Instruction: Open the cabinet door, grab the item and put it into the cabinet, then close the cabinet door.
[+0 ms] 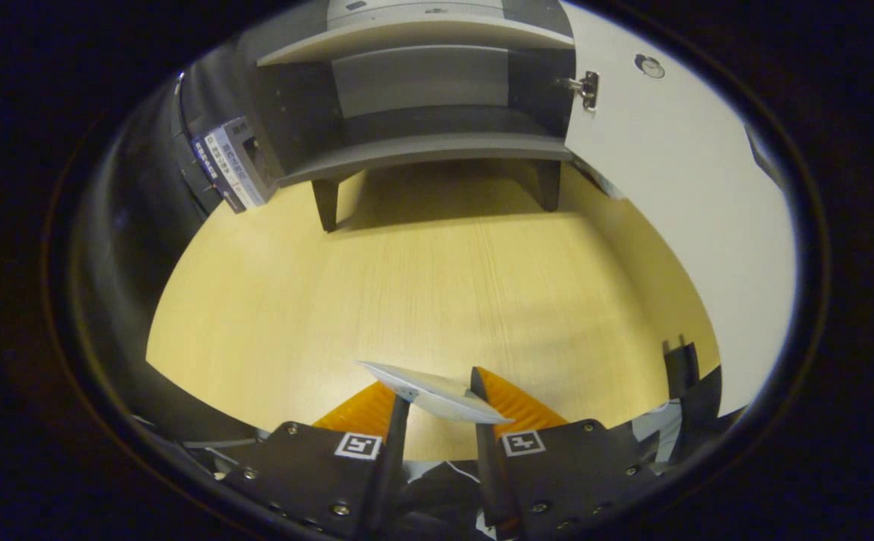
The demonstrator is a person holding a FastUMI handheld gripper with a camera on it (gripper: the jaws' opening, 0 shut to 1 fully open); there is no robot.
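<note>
Already the claw (437, 402) is gripping the item, a thin pale plate-like piece (437, 392) seen edge-on, with both fingers pressing on it from either side. It is sitting tilted across the fingertips, its left end sticking out a little past the left finger and its right end tapering to a point just beyond the right finger. Whether it is a plate, a lid or a flat card I cannot tell from this angle; it looks stiff, smooth and matte.

Well ahead of the claw, the small grey cabinet (421, 113) is standing on short dark legs with its white door (677, 210) swung wide to the right, a metal hinge (587, 90) showing at the door's inner edge. So the door-opening step looks done and the grab looks done; the carrying step seems to be the one in hand.

Next, I judge, the claw needs to travel forward over the light wood-grain tabletop (421, 285) and rise enough to clear the cabinet's lower shelf lip (429, 154), then slide the thin piece in flat. Because the piece is slim and held at a slant, it could slip or catch the shelf edge if brought in too low.

Left of the cabinet, a dark rounded device with a printed label (230, 161) is standing, far off the claw's likely path.
</note>
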